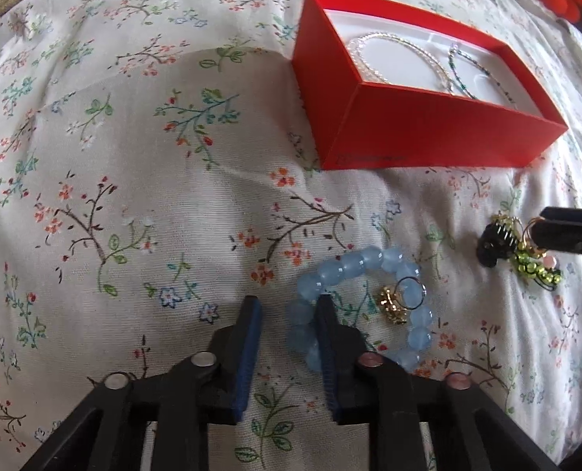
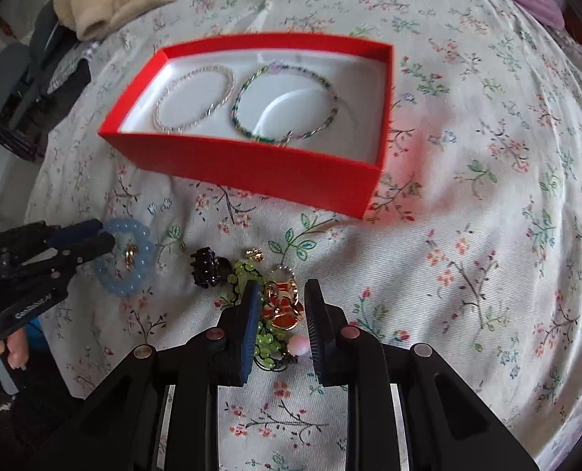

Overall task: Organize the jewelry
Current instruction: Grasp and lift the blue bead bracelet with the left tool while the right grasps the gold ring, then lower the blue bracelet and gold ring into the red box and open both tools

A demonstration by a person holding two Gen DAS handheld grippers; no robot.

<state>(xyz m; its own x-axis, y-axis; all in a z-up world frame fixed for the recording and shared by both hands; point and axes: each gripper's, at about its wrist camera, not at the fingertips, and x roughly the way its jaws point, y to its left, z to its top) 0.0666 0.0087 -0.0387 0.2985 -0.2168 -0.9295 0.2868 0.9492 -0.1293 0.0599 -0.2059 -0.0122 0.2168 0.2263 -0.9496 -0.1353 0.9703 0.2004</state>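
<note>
At the left, we hold the left gripper (image 1: 289, 306) with jaws parted, one finger inside the blue bead bracelet (image 1: 369, 263) and one outside, nothing clamped. A gold ring (image 1: 393, 306) lies within that bracelet. Further right, our right gripper (image 2: 282, 294) stands open astride a red-and-gold charm (image 2: 283, 306), beside green beads (image 2: 244, 271) and a black hair claw (image 2: 206, 269). Beyond, the red box (image 2: 251, 165) contains a clear bracelet (image 2: 194, 100) and a green beaded bracelet (image 2: 287, 104).
</note>
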